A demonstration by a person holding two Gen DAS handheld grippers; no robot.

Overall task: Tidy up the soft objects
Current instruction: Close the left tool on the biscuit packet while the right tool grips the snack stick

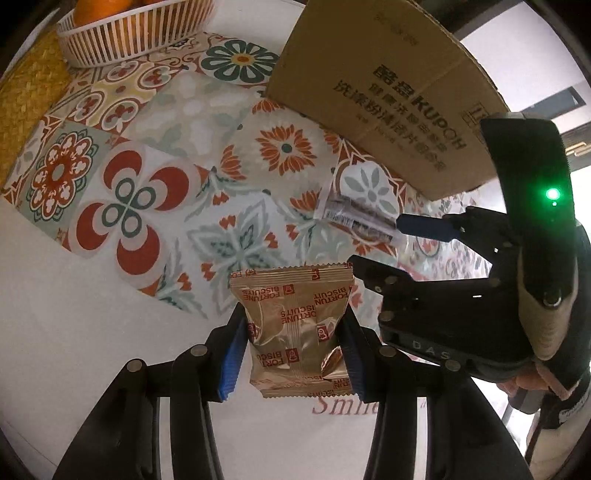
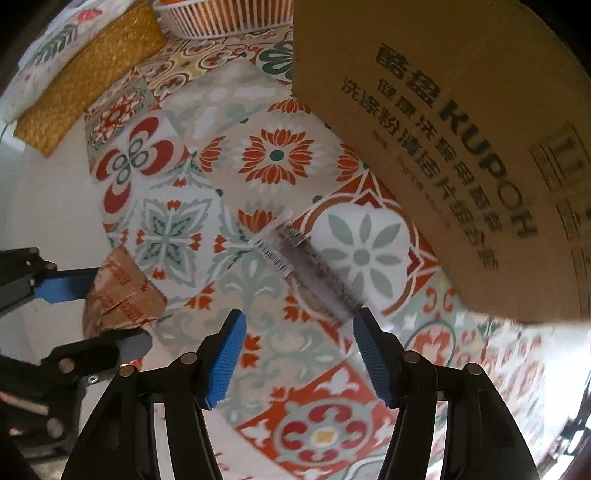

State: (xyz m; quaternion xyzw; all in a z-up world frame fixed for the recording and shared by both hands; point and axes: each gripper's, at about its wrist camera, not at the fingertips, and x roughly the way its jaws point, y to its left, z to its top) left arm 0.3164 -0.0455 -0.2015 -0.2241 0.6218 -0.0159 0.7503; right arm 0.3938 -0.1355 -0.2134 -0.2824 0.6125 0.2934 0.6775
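My left gripper is shut on a gold "Fortune Biscuits" packet, held above the table; the packet also shows in the right wrist view between the left gripper's blue pads. A clear-wrapped snack bar lies on the patterned tablecloth, also visible in the left wrist view. My right gripper is open, just short of the bar's near end, with nothing between its pads. In the left wrist view the right gripper reaches toward the bar from the right.
A brown cardboard box printed KUPOH stands at the right, close behind the bar, and shows in the left wrist view. A white basket of oranges and a woven straw mat sit at the far left.
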